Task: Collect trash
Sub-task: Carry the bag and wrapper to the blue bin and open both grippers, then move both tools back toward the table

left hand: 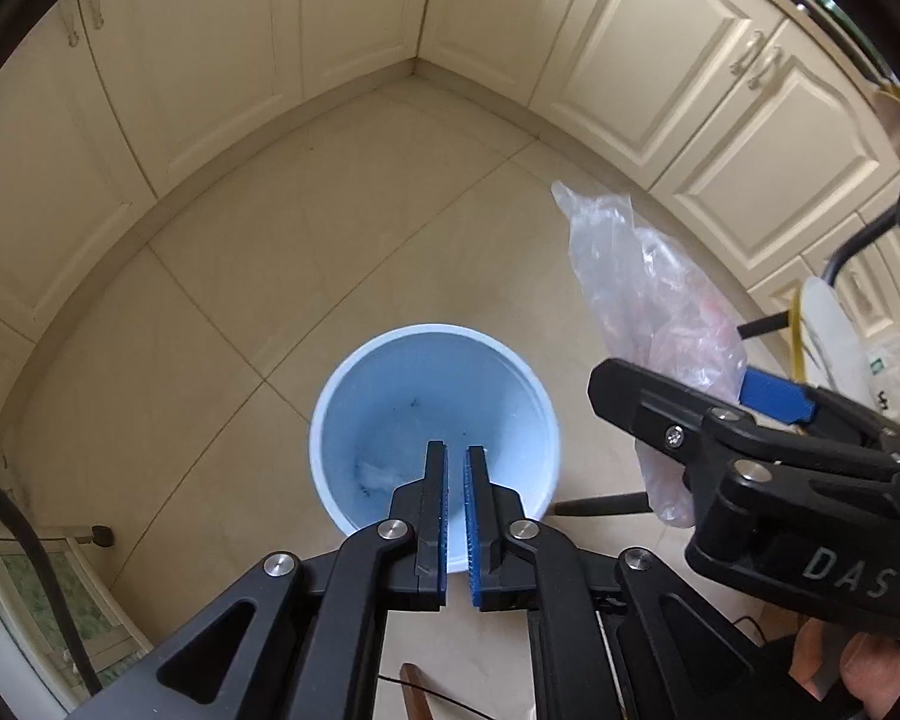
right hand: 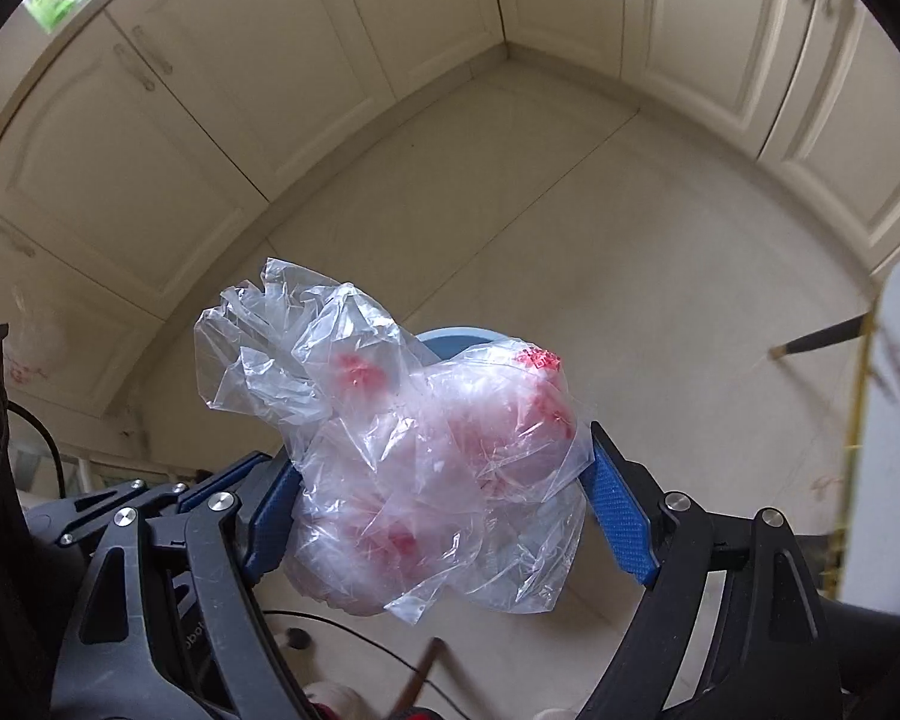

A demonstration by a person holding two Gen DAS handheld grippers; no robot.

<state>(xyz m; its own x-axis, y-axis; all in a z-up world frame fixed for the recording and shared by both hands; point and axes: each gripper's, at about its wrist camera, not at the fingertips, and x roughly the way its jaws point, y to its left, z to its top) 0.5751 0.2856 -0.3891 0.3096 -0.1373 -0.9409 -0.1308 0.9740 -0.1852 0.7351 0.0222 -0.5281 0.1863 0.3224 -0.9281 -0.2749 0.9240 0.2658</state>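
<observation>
Left gripper (left hand: 456, 468) jaws clenched, empty, above bin (left hand: 432, 420) on floor (left hand: 240, 300). Right gripper (right hand: 444, 492) jaws wide, gripping crumpled bag (right hand: 426, 468), just right of bin.

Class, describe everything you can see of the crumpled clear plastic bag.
The crumpled clear plastic bag is thin, wrinkled film with blurred red print, bunched into a loose wad. It sits between the wide-spread blue pads of the right gripper, touching both, off the floor. One end sticks out past the fingertips. The pale blue round bin stands below, slightly aside.
</observation>
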